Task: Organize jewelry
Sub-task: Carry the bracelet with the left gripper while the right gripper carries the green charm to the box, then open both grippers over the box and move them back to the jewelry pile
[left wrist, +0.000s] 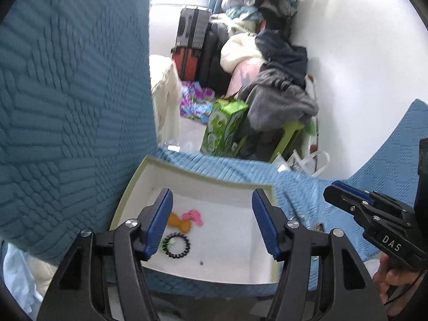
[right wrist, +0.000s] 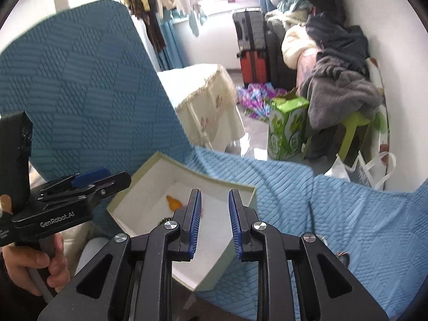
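Jaws of the left gripper (left wrist: 211,222) stand wide with nothing between them, above the open box (left wrist: 187,171), where an orange piece (left wrist: 179,220), a pink clip (left wrist: 194,216) and a black coil tie (left wrist: 176,246) lie. The right gripper (right wrist: 214,222) is narrowly parted and holds nothing. A risk, as I judge it: a low finger could catch the box's rim and tip it on the soft blue cover (right wrist: 307,200). Only the left wrist view shows the coil tie whole, and small items beside the box (left wrist: 317,226).
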`<state>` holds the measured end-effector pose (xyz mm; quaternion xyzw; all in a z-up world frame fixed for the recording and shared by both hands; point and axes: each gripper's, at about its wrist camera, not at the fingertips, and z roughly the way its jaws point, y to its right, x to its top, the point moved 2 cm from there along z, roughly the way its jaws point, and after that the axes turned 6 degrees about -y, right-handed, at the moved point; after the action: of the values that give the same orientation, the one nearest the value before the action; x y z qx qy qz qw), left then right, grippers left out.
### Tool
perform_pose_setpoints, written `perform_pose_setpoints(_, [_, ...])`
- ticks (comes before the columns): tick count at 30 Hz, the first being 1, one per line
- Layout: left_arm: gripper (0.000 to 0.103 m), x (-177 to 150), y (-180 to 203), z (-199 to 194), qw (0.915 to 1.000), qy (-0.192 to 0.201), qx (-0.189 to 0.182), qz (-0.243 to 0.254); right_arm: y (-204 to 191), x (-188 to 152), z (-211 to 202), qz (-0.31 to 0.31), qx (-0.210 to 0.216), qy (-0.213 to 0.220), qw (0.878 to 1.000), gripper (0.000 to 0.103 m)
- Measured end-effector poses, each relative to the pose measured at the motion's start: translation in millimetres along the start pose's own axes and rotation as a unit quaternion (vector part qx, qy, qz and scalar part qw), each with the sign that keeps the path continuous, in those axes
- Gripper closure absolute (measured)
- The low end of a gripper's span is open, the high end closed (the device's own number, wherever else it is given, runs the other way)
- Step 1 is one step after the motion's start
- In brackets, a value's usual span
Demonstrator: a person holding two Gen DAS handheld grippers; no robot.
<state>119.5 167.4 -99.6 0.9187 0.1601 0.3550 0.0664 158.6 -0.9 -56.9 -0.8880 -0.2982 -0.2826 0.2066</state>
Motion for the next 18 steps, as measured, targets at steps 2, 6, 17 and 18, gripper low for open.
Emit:
perform_pose_setpoints(2, [0.041, 1, 12, -11, 0.9999, 0.010, -0.005, 0.003, 4, 0, -15, -0.001, 0.001, 0.016, 1.000, 0.084])
perform_pose_setpoints(6, [0.041, 3, 35, -25, 0.9995, 0.028, -0.012, 0.004, 16, -5, -44, 0.001, 0.004, 0.038, 0.999, 0.084])
perform_pose_setpoints(17, [0.041, -14, 104, -29, 0.9958, 0.053, -0.054, 0.051, 55, -37, -102, 0.001, -0.048, 0.092, 0.995, 0.083])
perform_pose_setpoints(18, [0.041, -16, 109, -24, 0.9957, 0.046, -0.061, 0.051, 61, -43, -103, 0.005, -0.056, 0.093, 0.994, 0.080])
